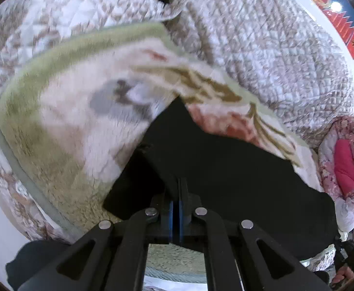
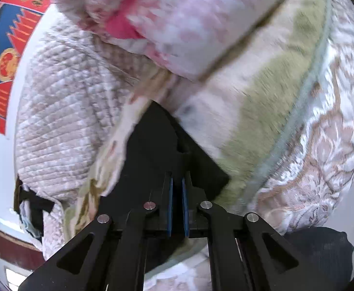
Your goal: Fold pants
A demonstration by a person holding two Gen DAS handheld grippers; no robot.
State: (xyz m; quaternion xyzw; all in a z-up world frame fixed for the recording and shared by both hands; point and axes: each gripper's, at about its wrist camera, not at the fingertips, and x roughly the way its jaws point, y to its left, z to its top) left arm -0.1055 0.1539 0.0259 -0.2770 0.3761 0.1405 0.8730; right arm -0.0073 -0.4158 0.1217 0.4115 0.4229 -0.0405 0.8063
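Note:
The black pants [image 1: 237,169] lie on a fluffy cream blanket with a green border [image 1: 62,126]. In the left wrist view they spread from my left gripper [image 1: 179,183] out to the right. That gripper is shut, with its blue pads pinching an edge of the black cloth. In the right wrist view a narrower part of the pants [image 2: 152,145] runs up from my right gripper [image 2: 177,178]. Its pads are pressed together on a fold of the dark cloth. How the rest of the pants lies is hidden under both grippers.
A beige quilted bedspread [image 1: 261,48] covers the bed beyond the blanket. A pink flowered quilt [image 1: 344,160] is bundled at the right and fills the top of the right wrist view [image 2: 177,19]. A red and blue wall hanging [image 2: 2,63] is behind.

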